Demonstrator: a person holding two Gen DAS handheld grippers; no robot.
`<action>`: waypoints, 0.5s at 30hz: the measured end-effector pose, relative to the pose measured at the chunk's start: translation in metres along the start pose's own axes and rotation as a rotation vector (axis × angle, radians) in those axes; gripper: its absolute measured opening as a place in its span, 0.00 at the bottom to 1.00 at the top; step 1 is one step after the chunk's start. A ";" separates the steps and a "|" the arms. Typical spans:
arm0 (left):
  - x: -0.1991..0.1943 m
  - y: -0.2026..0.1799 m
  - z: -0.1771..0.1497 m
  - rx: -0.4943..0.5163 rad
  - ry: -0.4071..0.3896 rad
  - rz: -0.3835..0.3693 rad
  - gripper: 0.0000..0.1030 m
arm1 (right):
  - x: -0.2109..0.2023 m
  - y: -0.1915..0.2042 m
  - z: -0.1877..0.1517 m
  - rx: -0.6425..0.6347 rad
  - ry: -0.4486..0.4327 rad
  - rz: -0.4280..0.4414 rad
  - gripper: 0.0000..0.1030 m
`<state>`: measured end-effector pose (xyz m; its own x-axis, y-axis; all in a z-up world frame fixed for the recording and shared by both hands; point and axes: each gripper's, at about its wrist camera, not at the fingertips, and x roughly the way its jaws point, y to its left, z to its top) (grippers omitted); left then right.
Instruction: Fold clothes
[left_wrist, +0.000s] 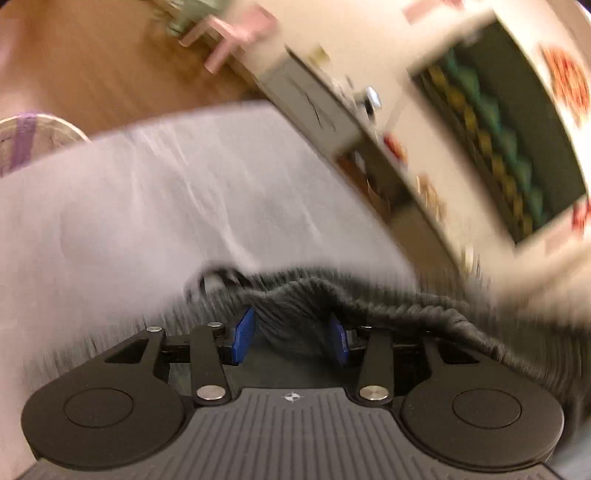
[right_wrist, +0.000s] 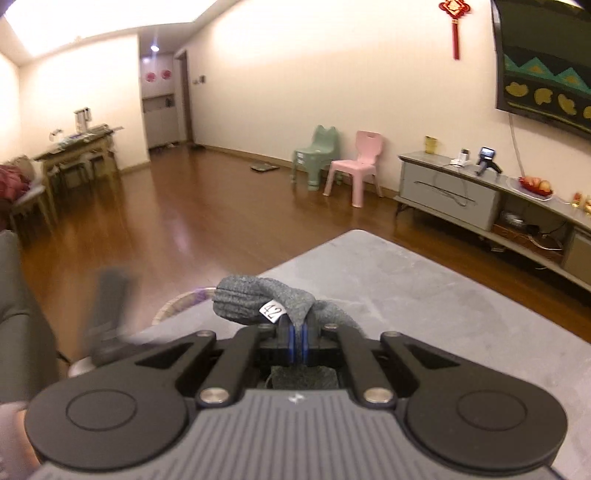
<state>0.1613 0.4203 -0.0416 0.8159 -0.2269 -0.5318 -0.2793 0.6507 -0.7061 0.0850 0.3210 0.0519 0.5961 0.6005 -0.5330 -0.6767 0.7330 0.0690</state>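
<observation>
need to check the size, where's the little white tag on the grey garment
In the right wrist view, the white tag sits on the grey garment just above the right gripper, left of its shut fingers.

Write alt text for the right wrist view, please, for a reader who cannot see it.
The right gripper, jaws shut, pinches a grey knit garment with a white size tag above a grey table. Beyond lie a wooden floor, a pink chair and a green chair.

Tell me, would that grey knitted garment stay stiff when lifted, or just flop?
Probably flop: the grey knitted garment bunches and droops over the right gripper. Its ribbed knit sags between the left gripper's fingers too. It looks grippy rather than slippery, and likely light.
</observation>
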 end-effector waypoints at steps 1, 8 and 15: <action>-0.002 0.008 0.007 -0.042 -0.023 -0.024 0.44 | -0.001 0.003 -0.005 0.006 0.006 0.021 0.04; -0.036 0.071 0.036 -0.211 -0.089 -0.148 0.50 | 0.089 0.042 -0.060 0.009 0.166 0.106 0.06; -0.076 0.064 0.008 -0.002 0.032 -0.010 0.68 | 0.061 0.041 -0.085 0.063 0.166 0.112 0.50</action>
<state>0.0851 0.4851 -0.0430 0.8021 -0.2563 -0.5393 -0.2724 0.6467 -0.7125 0.0565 0.3603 -0.0494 0.4358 0.6227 -0.6499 -0.7037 0.6859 0.1854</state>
